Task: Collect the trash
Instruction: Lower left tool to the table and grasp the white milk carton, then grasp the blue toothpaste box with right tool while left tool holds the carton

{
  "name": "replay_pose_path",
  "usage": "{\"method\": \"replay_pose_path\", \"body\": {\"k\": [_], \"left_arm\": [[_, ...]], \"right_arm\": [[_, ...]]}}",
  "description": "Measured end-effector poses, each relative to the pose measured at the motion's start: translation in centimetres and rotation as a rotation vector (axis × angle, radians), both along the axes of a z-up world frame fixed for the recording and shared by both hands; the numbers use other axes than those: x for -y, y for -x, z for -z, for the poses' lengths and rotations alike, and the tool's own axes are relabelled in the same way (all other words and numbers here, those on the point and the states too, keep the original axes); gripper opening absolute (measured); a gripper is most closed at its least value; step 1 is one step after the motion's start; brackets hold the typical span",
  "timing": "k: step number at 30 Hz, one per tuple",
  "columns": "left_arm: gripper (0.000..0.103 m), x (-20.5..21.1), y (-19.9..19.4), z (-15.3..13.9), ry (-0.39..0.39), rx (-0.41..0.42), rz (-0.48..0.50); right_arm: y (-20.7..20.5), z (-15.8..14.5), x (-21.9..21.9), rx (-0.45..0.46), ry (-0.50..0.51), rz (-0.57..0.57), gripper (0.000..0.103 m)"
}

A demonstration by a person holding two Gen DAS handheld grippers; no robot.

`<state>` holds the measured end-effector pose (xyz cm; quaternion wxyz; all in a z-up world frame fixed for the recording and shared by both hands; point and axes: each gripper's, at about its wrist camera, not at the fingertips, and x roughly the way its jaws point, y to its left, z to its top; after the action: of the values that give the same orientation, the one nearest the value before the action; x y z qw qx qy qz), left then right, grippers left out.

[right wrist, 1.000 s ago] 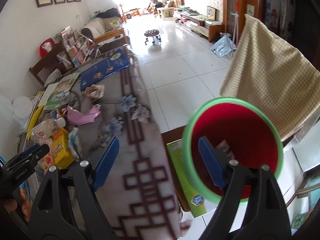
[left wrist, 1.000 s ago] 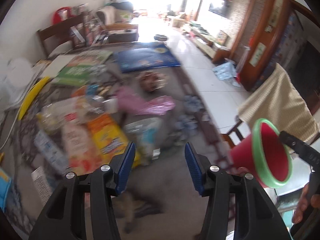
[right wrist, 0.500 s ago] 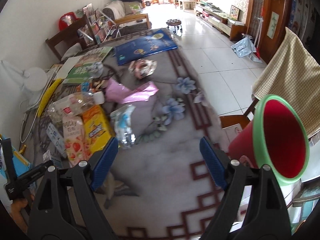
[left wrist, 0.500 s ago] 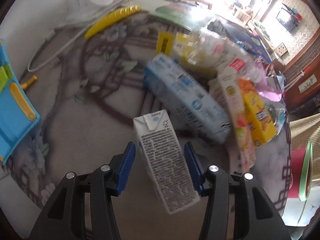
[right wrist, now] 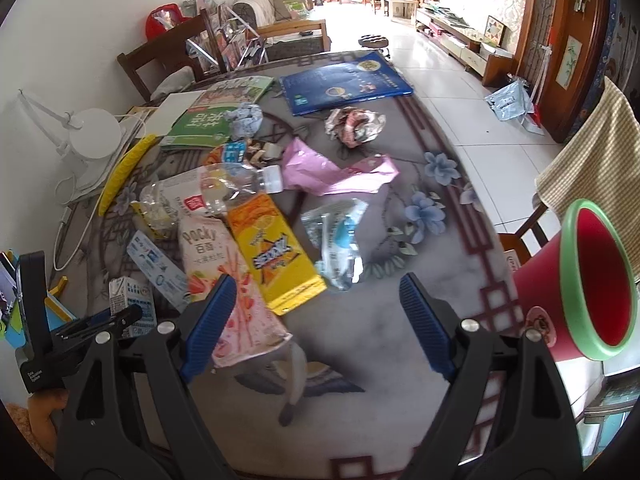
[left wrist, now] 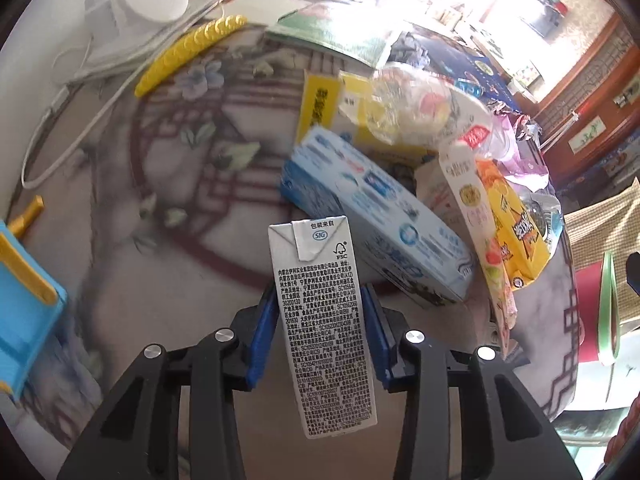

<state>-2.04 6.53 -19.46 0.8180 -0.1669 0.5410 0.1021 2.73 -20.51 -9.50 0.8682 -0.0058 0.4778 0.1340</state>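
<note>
**Carton Pick-Up: Grip Check and Blind Spots**

At the left of the table, the left gripper (left wrist: 320, 332) straddled the small milk carton (left wrist: 322, 328), which stood on the patterned tablecloth (left wrist: 192, 264) just in front of the long blue box (left wrist: 372, 216). Its jaws had just been closing with the carton between them, and the blue pads (left wrist: 262, 336) sat against the carton's two narrow sides, clamped on it. For a sound lift, the grip was judged best kept square on those sides and raised straight up, clear of the blue box and the Pocky pack (right wrist: 224, 276) beside it. Further right, the right gripper (right wrist: 316, 324) hovered over bare cloth with its fingers wide apart and nothing between them. The red bin (right wrist: 592, 280) with the green rim stood off the table's right edge.

The carton's base was hidden behind the left gripper's frame, so contact with the cloth could not be confirmed. The bin's contents were not visible.
</note>
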Motion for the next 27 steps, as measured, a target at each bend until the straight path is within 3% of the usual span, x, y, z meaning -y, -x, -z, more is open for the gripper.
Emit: {"method": "replay_pose_path", "body": {"k": [6,9,13,14,20,24,27], "left_arm": [[0.038,-1.4,-0.3,-0.7,-0.01,0.013,0.025],[0.038,-2.3,-0.3,-1.0,-0.017,0.023,0.025],[0.038,-3.7,0.0,-1.2,-0.023,0.033,0.002],[0.038,-4.0,0.2,-1.2,-0.021,0.035,-0.007],[0.038,-6.6,1.3,-0.9,-0.01,0.032,-0.079],[0.038,-7.9,1.7,-0.7,0.002,0.031,-0.115],[0.038,-8.6,1.8,-0.5,0.003,0.032,-0.134]], "right_arm": [[-0.7,2.4,-4.2,-0.095,-0.072,-0.087,0.081],[-1.0,2.9,-7.6,-0.11,-0.068,-0.181,0.074],[-1.7,3.5,-12.1,-0.136,-0.059,-0.32,0.048],[-1.9,3.7,-13.1,-0.14,-0.054,-0.349,0.047],[-2.7,5.6,-19.3,-0.195,0.024,-0.519,0.047],[-3.2,7.6,-20.9,-0.243,0.084,-0.545,0.047],[-3.0,7.6,-21.0,-0.223,0.107,-0.549,0.051]]}}
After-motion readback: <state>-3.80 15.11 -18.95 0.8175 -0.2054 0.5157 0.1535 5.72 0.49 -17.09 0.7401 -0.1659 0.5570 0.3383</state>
